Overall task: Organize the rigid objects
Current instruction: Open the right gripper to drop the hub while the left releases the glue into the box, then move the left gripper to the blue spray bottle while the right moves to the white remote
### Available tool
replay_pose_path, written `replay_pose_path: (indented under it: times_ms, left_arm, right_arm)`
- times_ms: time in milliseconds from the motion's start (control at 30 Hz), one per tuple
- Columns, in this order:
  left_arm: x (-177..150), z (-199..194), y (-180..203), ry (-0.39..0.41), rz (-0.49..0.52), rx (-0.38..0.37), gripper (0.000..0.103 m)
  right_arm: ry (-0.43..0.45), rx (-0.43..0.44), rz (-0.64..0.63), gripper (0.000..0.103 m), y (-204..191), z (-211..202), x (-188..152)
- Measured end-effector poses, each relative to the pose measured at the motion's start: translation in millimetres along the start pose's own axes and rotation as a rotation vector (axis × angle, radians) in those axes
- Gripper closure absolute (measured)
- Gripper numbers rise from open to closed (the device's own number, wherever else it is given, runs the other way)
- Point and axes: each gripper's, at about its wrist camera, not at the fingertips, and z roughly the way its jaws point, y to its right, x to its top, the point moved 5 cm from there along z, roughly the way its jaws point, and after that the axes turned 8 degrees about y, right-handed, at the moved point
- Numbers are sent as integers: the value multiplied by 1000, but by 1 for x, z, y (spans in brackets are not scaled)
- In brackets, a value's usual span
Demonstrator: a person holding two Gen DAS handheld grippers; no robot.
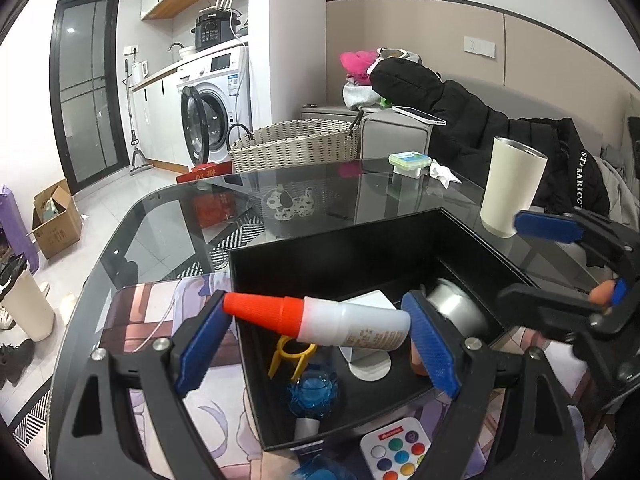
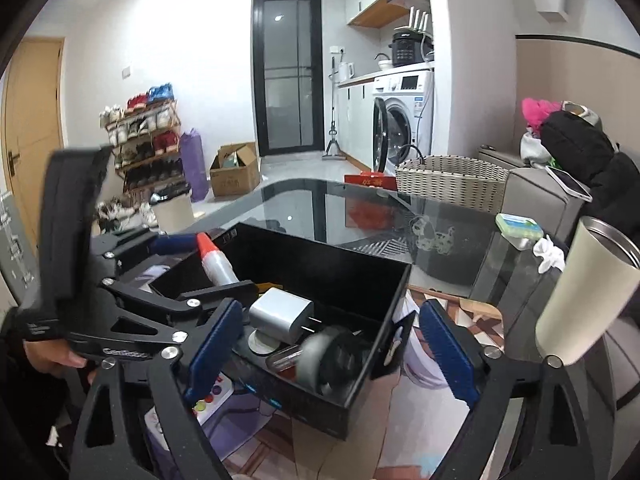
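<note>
My left gripper [image 1: 316,340] is shut end to end on a white glue bottle with an orange cone cap [image 1: 320,320], held over the open black box [image 1: 304,256]. The box holds a white charger [image 2: 280,314], a yellow clip [image 1: 290,354], a blue round piece [image 1: 314,394], a silver cylinder [image 1: 456,304] and a grey wheel [image 2: 328,358]. My right gripper [image 2: 330,344] is open and empty over the box's near right corner. The bottle also shows in the right wrist view [image 2: 216,260].
A cream tumbler [image 1: 510,188] stands right of the box on the glass table [image 1: 168,216]. A small remote with coloured buttons [image 1: 396,452] lies on the printed mat [image 1: 160,320]. A green-lidded case [image 1: 408,162] and tissue sit further back; a wicker basket [image 1: 296,144] stands beyond the table.
</note>
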Motion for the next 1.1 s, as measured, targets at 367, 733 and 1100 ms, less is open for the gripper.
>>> replay_pose_path:
  times_ms: [367, 733, 1100]
  left_arm:
    - [6, -31, -3, 0, -79, -84, 0]
    - [-16, -82, -16, -18, -27, -21, 0]
    - [-53, -94, -34, -94, -18, 29, 0]
  right_arm:
    - [-33, -73, 19, 0, 3, -40, -5]
    - [-156, -46, 4, 0, -25, -41, -37]
    - [-273, -18, 34, 0, -51, -25, -64]
